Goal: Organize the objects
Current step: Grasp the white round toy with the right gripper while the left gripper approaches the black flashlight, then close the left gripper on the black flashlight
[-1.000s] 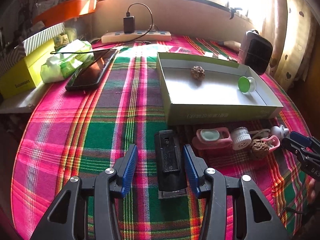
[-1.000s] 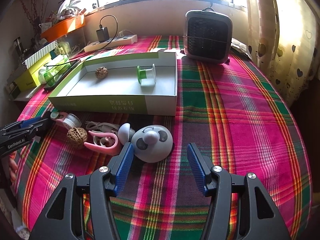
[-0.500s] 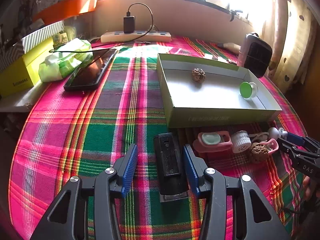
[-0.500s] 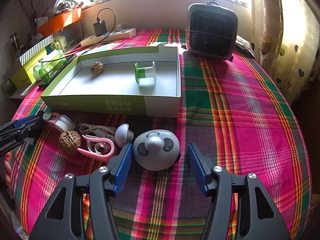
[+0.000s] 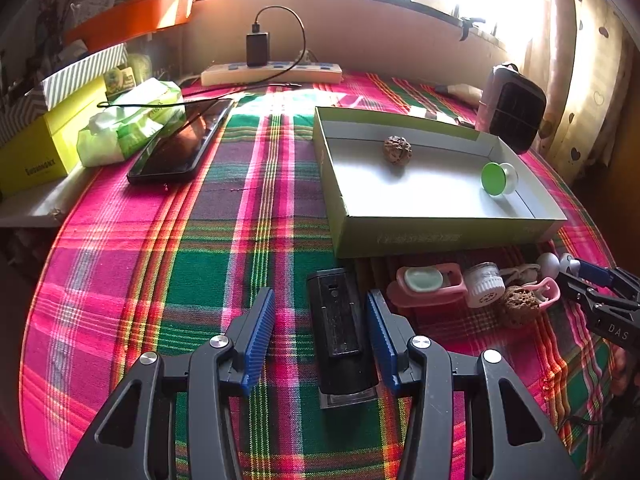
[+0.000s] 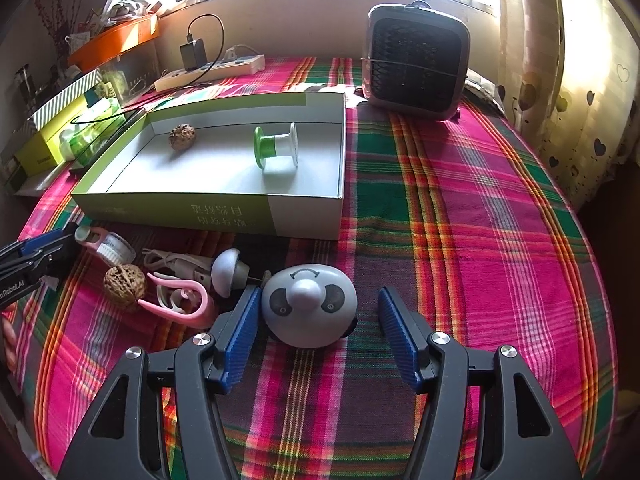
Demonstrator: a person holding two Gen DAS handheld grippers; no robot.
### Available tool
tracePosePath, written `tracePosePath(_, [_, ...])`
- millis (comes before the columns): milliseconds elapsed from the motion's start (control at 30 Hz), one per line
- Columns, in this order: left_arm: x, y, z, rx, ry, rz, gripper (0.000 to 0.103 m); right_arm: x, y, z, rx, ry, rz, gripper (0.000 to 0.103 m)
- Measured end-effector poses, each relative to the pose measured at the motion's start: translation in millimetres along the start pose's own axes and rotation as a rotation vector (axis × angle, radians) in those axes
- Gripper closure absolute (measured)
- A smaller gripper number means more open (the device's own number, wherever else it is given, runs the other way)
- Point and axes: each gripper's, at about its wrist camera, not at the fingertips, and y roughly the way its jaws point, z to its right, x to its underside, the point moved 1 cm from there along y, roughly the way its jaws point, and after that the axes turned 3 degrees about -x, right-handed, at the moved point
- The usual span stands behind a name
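- The right hand-held gripper (image 6: 314, 322) is spread wide over the plaid table (image 6: 460, 216); its jaws have just been opening. The panda-faced gadget (image 6: 310, 306) lies between them: the left pad is just beside it, perhaps touching, and the right pad stands clear, so nothing is clamped.
- At about 9 o'clock of the panda lie a pink hook (image 6: 180, 302), a white dome-headed piece (image 6: 228, 270), a walnut (image 6: 124, 286) and a small white jar (image 6: 116, 248).
- At 12 o'clock of that cluster sits the green-and-white box (image 6: 304, 222), holding another walnut (image 6: 183, 137) and a green-ended spool (image 6: 276, 146).
- The left hand-held gripper (image 5: 320, 330) is open too, with a black rectangular device (image 5: 338, 328) lying flat between its pads, nearer the right one and gripped by neither.
- At 3 o'clock of the device is a pink case (image 5: 430, 284).
- A fan heater (image 6: 416, 60) stands at 1 o'clock beyond the box.
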Motion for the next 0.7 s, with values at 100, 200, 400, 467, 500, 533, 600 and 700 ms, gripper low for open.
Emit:
tracePosePath(100, [-0.1,0.1,0.1,0.0,0.0,0.0,0.059,0.2,-0.5,0.9,-0.004,0.002,0.001,0.042])
tracePosePath(200, [-0.3,0.3,0.1,-0.001,0.002,0.0,0.059,0.1,-1.8,1.8,-0.007,0.006,0.006,0.049])
tracePosePath(400, [-0.3,0.3,0.6,-0.001,0.002,0.0,0.059,-0.4,-2.0,3.2,-0.016,0.011,0.011,0.054])
tracePosePath(467, [-0.3,0.3,0.8,-0.001,0.002,0.0,0.059,-0.1,-2.3,3.0,-0.02,0.011,0.013,0.054])
tracePosePath(500, [-0.3,0.2,1.0,-0.001,0.002,0.0,0.059,-0.2,-2.2,2.9,-0.022,0.01,0.012,0.054])
tracePosePath(533, [-0.4,0.3,0.9,-0.001,0.002,0.0,0.059,-0.1,-2.1,2.6,-0.022,0.009,0.012,0.054])
tracePosePath(600, [-0.4,0.2,0.8,-0.001,0.001,0.0,0.059,-0.2,-2.1,1.9,-0.023,0.007,0.012,0.054])
tracePosePath(700, [-0.9,0.4,0.6,0.0,0.0,0.0,0.059,-0.4,-2.6,1.4,-0.025,0.006,0.015,0.054])
